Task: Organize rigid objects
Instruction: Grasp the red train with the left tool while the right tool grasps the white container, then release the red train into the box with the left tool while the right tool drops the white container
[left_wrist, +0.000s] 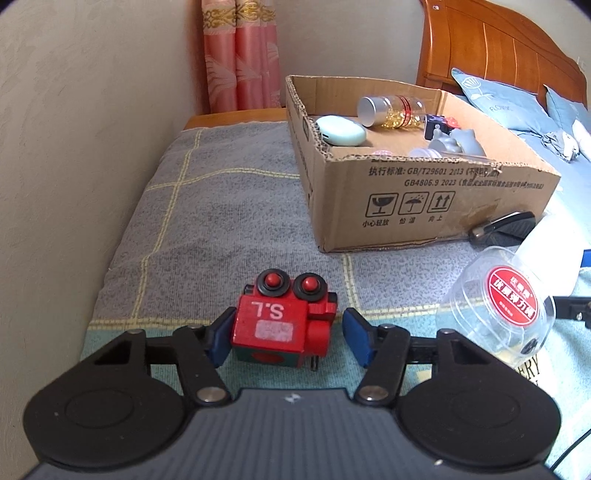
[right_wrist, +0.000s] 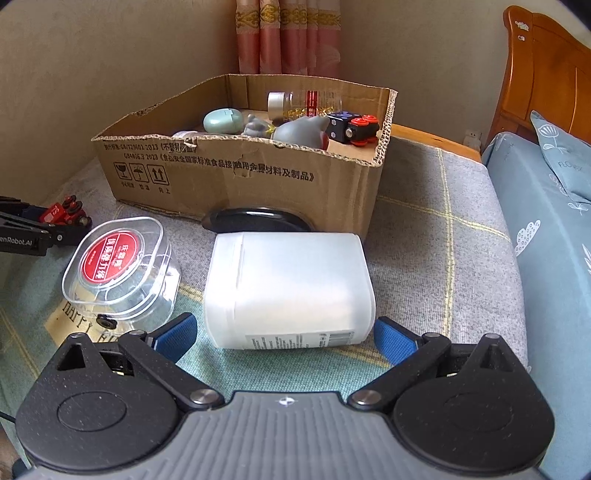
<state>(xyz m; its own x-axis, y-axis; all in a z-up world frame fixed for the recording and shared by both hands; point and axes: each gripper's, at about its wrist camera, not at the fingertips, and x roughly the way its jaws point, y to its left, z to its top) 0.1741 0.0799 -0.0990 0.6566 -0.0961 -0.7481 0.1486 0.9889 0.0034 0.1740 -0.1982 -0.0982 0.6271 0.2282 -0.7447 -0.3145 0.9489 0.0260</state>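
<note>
Cardboard box (left_wrist: 424, 192) stands open-topped on the blanket (left_wrist: 221, 206), well beyond both tongs; inside lie a mint oval case (left_wrist: 340, 131), a clear bottle of yellow capsules (left_wrist: 395, 110) on its side, a grey rubber toy (right_wrist: 303, 131) and a black cube with red studs (right_wrist: 351, 129); a clear round tub with a red label (right_wrist: 118, 266) sits tilted outside the box, just beside a white translucent jar (right_wrist: 288, 291) lying on its side; a black oval object (right_wrist: 258, 219) is wedged between jar and box wall. Left tongs (left_wrist: 282, 332) straddle a red toy block marked S.L (left_wrist: 280, 321); the left pad touches it, the right pad stands a little off, so nothing is clenched. Right tongs (right_wrist: 286, 336) are spread wide either side of the jar's near end, not touching. Open blanket lies left of the box up to the plaster wall (left_wrist: 92, 110); a pink curtain (left_wrist: 240, 55) hangs behind, with a wooden headboard (left_wrist: 498, 44) and blue pillows (right_wrist: 561, 155) to the right.
</note>
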